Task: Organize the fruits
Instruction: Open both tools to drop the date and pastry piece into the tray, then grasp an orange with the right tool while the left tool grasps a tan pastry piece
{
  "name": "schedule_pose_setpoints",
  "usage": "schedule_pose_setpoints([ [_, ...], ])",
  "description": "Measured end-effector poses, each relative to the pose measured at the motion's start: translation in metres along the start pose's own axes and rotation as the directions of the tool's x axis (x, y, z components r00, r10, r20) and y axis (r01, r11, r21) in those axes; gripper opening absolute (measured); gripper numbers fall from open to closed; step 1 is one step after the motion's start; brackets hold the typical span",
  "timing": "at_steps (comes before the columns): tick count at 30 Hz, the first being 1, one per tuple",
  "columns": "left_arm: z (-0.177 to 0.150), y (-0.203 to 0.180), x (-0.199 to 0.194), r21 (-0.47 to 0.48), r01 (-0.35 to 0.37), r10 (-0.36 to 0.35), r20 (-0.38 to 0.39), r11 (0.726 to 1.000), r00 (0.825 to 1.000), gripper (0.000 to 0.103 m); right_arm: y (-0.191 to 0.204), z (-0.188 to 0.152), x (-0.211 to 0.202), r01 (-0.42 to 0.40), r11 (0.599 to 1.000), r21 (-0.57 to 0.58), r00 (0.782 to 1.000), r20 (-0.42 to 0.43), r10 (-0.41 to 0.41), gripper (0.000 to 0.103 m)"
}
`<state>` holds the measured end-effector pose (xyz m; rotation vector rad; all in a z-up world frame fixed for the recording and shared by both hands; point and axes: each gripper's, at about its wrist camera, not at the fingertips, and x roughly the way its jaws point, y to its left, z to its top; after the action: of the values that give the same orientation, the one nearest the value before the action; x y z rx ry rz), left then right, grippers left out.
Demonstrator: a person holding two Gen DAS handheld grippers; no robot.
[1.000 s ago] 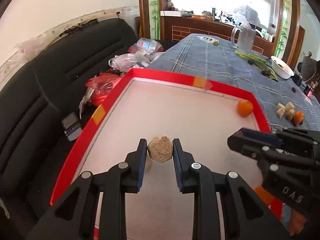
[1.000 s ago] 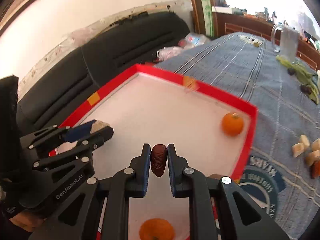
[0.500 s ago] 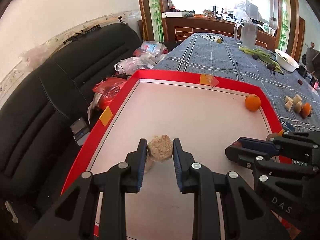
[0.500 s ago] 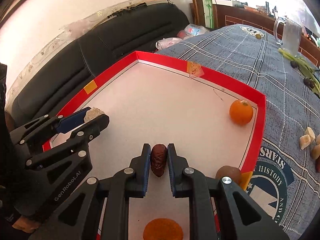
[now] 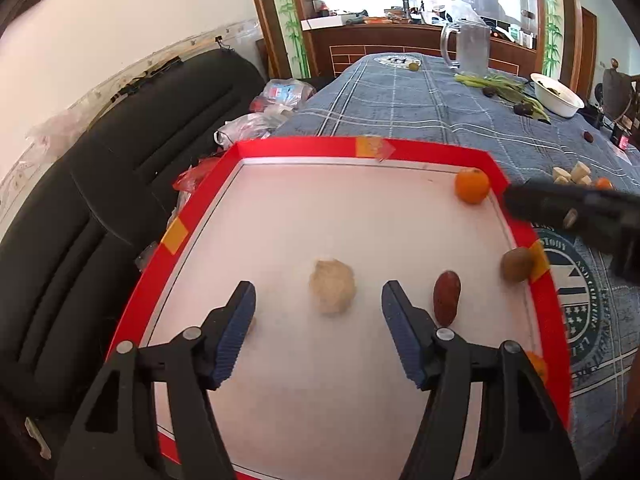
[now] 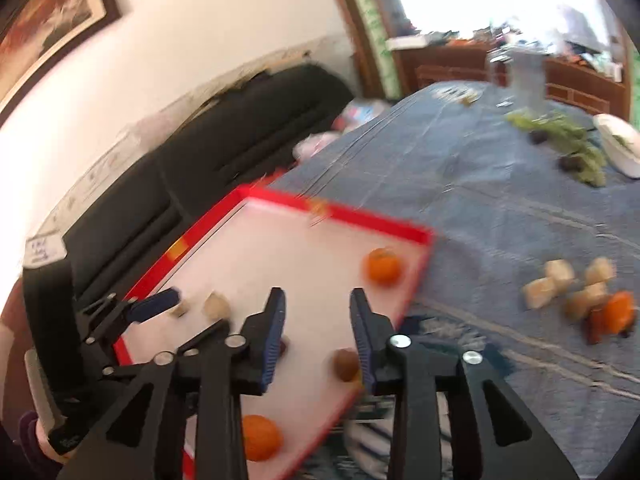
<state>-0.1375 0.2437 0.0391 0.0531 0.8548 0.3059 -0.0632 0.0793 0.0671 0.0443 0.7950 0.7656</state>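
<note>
On the blue plaid surface [image 5: 420, 112], a red-rimmed tray [image 5: 304, 147] holds a beige lump [image 5: 332, 286] and date [image 5: 447, 298]; left hand-held gripper [image 5: 318, 304] and right hand-held gripper [image 6: 318, 312] both gape apart.

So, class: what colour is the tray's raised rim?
Red, with orange tape patches; the tray rim shows best in the left wrist view.

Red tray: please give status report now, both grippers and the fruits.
Left gripper open, empty. Right gripper open, empty. Pale lump and dark red fruit lying on red tray. Nothing in the way.
</note>
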Motion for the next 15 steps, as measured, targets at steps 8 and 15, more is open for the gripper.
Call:
schedule_pose_setpoints([
  [8,0.016,-0.052,-0.017,0.088,0.066,-0.068,0.022,0.994,0.997,0.07,-0.083,0.003,-0.041,0.127,0.986,0.107,0.988,0.069,-0.135,0.038],
  [15,0.04,-0.126,-0.016,0.218,0.158,-0.165,0.016,0.963,0.986,0.071,-0.148,-0.003,-0.062,0.08,0.966,0.246,0.994,0.052,-0.095,0.038],
])
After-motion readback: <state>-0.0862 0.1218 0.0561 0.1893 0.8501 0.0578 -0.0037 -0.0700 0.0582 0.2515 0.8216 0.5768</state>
